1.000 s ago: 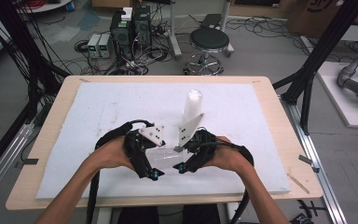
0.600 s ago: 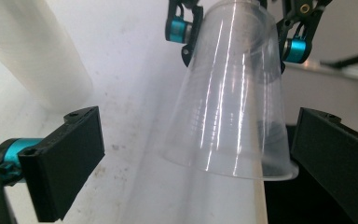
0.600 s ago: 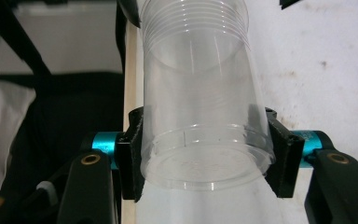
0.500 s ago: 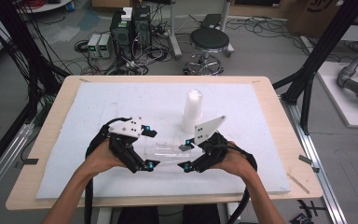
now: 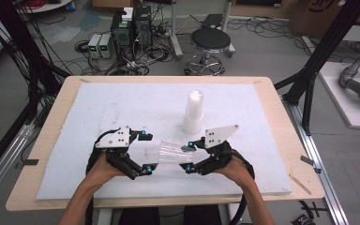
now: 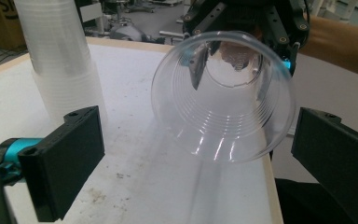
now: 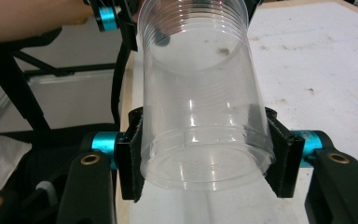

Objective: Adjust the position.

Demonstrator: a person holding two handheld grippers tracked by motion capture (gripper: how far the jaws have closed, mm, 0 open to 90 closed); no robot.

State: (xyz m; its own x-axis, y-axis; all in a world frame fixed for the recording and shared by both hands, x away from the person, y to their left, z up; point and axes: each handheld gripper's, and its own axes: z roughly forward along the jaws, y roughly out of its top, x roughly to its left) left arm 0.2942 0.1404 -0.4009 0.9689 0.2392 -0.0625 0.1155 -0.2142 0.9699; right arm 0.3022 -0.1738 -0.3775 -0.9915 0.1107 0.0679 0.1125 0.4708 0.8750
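A clear plastic cup (image 5: 168, 152) lies on its side in the air between my two grippers, low over the white mat (image 5: 98, 112). My right gripper (image 5: 189, 156) is shut on its base end; both pads press the cup's wall (image 7: 200, 116) in the right gripper view, around the gripper's midpoint (image 7: 207, 154). My left gripper (image 5: 145, 153) stands open at the cup's mouth. In the left gripper view the cup's rim (image 6: 223, 98) faces the camera, and the wide jaws of this gripper (image 6: 200, 135) do not touch it.
A tall stack of clear cups (image 5: 193, 112) stands upside down on the mat just behind the right gripper, also at the left of the left gripper view (image 6: 60, 60). The table's front edge (image 5: 168, 199) is close below the hands.
The two hands have drawn apart and come nearer the front edge. The left gripper has slid off to the left, and the cup stays in the right gripper.
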